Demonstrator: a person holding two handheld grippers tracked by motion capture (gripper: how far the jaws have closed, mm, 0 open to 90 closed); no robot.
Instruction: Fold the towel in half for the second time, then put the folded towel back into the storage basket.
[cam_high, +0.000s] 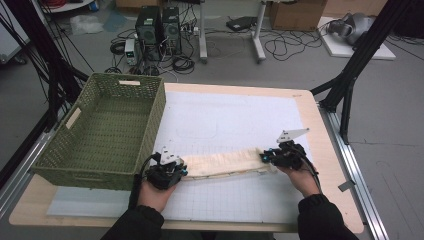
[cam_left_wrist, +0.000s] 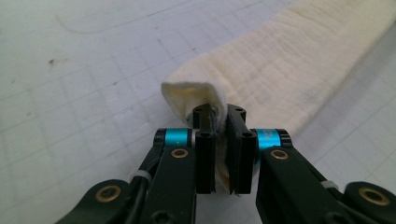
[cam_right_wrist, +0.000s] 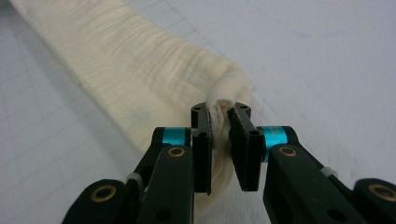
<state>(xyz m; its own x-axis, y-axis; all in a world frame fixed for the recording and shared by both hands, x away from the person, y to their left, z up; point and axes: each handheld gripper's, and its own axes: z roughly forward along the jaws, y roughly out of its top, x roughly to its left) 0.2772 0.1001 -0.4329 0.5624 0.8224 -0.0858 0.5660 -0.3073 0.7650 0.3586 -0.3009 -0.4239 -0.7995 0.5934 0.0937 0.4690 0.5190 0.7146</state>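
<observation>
The left hand-held gripper (cam_high: 176, 169) was clamped on one end of a long, cream-coloured folded cloth (cam_high: 225, 162), and the right hand-held gripper (cam_high: 266, 156) was clamped on the other end. In the left gripper view the left hand-held gripper (cam_left_wrist: 223, 144) had a bunched fold of the cloth (cam_left_wrist: 289, 65) pinched between its black jaws; in the right gripper view the right hand-held gripper (cam_right_wrist: 224, 140) pinched the rounded end of the cloth (cam_right_wrist: 121, 60) in the same way. The cloth lay stretched between them as a narrow band across the near half of the surface (cam_high: 320, 125), resting on a white mat (cam_high: 235, 120) printed with a fine grid. No lettering on the mat, the cloth or the grippers could be read; the blue rings on the jaws carried marks too small to tell.

A green woven basket (cam_high: 150, 110) stood on the left part of the surface, just beside the left hand-held gripper, with pale tags on its rim whose writing could not be made out. The surface itself was a light wooden top with rounded corners.

Beyond it, the room had a grey floor strewn with black cables (cam_high: 290, 45). Two dark computer towers (cam_high: 157, 25) stood on the floor at the far side, cardboard boxes (cam_high: 295, 12) sat farther back, and black frame legs (cam_high: 350, 75) rose at the right.
</observation>
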